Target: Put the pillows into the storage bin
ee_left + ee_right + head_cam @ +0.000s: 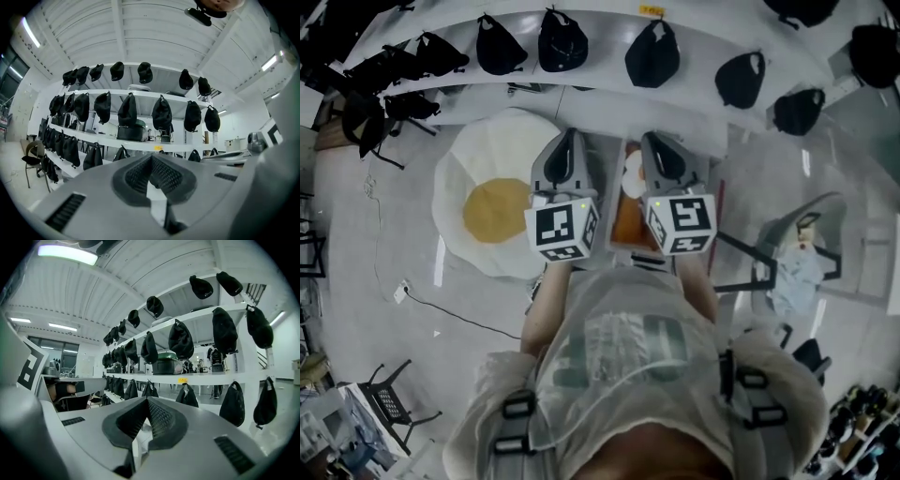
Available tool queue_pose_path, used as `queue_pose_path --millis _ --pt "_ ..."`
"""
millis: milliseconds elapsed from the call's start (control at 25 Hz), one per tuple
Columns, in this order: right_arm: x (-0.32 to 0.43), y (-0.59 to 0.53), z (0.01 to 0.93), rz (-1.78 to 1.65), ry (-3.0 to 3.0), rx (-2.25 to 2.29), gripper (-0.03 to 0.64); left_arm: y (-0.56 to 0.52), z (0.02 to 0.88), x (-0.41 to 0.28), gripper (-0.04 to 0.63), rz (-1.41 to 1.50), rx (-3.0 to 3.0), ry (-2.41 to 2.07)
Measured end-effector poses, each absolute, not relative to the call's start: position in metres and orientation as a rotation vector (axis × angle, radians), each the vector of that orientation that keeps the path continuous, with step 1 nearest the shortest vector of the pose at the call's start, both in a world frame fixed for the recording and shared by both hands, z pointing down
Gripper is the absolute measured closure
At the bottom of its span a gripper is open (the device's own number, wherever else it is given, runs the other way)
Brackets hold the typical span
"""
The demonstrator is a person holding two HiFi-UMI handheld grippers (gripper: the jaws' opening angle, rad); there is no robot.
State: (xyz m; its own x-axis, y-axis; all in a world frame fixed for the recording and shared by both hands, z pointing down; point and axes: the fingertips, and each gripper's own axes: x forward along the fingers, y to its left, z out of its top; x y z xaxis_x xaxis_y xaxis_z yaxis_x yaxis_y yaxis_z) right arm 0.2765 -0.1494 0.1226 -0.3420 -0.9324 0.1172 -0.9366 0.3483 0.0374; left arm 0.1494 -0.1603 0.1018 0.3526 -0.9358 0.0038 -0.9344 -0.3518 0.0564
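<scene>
Fingers of the left gripper (pixel 569 141) are pressed together with nothing between them; the left gripper view shows the two ribbed pads (pixel 164 176) meeting at a closed seam, aimed at white shelves (pixel 140 143) hung with black bags (pixel 161 115). In the head view this gripper is held level above the floor (pixel 356 281), at the centre of the frame. At the frame's left lies the big fried-egg pillow (pixel 492 202), white with a yellow yolk, flat on the floor. It sits beside and below the left fingers and is not touching them.

Between the two grippers, lower down on the floor, a smaller orange-brown pillow (pixel 628 220) shows through the gap, with a little egg shape at its upper end. Neither pair of fingers touches it.

To its right, the right gripper (pixel 656 141) is also held level, its fingers closed on each other and empty. The right gripper view shows the same shut seam (pixel 146 401), facing shelves (pixel 206 378) and more black bags (pixel 180 338).
</scene>
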Motion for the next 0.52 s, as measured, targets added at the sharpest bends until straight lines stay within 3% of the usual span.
queue_pose_path --millis 520 --pt "0.28 -0.146 0.123 -0.012 -2.551 1.73 0.609 -0.155 0.104 0.166 0.588 -0.033 2.612 -1.771"
